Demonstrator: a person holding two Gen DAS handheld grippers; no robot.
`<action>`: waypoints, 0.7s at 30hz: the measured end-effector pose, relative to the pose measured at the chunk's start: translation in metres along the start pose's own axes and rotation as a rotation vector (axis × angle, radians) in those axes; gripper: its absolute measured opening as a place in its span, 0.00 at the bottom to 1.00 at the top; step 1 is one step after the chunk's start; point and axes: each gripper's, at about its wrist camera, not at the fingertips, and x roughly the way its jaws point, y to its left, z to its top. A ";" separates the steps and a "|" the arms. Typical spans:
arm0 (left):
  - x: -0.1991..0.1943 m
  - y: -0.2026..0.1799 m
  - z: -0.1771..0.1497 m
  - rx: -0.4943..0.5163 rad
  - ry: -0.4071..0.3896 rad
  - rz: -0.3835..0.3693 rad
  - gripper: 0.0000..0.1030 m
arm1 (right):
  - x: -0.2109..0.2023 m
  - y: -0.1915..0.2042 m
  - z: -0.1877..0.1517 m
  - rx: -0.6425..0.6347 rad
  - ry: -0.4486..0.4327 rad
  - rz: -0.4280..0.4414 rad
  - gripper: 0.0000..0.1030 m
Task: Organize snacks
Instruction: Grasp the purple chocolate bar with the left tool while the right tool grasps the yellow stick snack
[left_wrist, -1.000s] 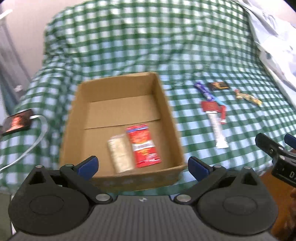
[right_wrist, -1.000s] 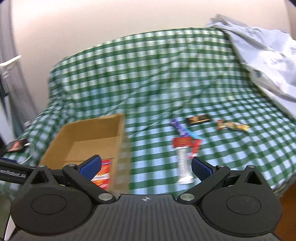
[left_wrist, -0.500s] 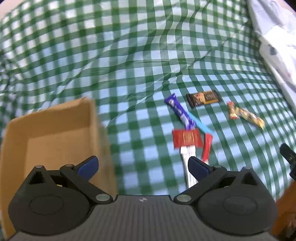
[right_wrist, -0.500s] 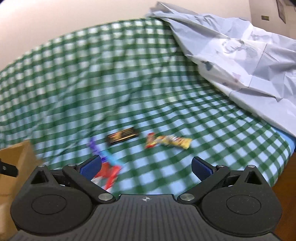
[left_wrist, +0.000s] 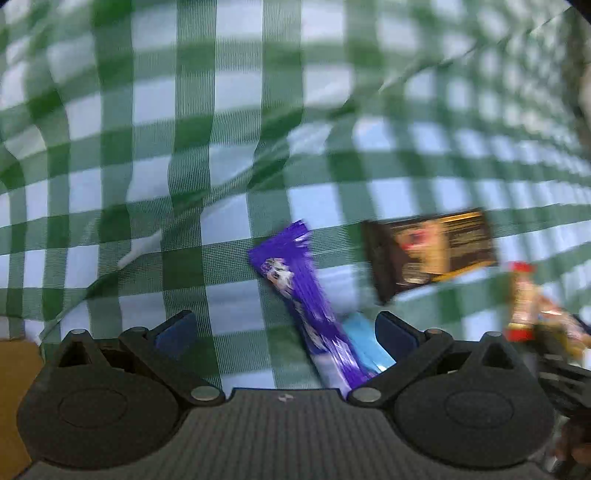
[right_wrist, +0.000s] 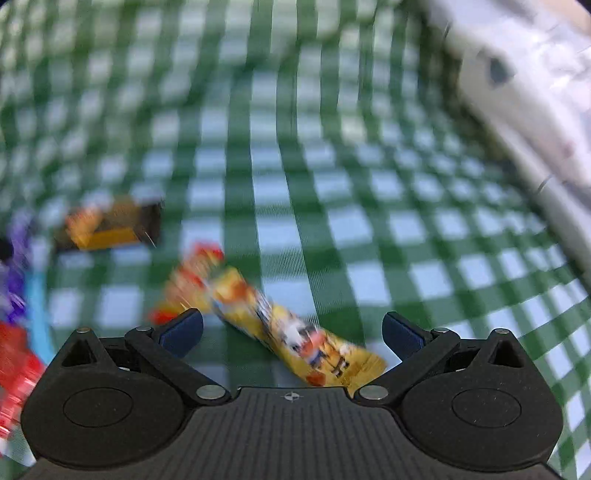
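Closer now, purple wrapper (left_wrist: 310, 306), yellow wrapper (right_wrist: 295, 332)

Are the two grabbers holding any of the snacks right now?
No. The left gripper is open over the purple bar, and the right gripper is open over the yellow snack. Nothing is pinched.

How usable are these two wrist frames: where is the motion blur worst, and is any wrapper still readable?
Left wrist: moderately blurred; purple wrapper fairly crisp, black packet smeared, its print unreadable. Right wrist: heavy blur; yellow wrapper and checked cloth streaked, text illegible. Fisheye bends the checks in both; lighting even, no glare.
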 end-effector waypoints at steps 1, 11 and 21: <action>0.008 -0.001 0.003 0.002 0.007 0.031 1.00 | 0.004 -0.006 -0.005 0.030 -0.021 0.033 0.99; 0.008 -0.007 0.008 0.028 -0.040 0.036 1.00 | 0.004 -0.011 -0.015 0.069 -0.086 0.057 1.00; -0.038 -0.006 -0.017 0.008 -0.161 0.000 0.14 | -0.017 -0.004 -0.014 0.102 -0.103 0.077 0.16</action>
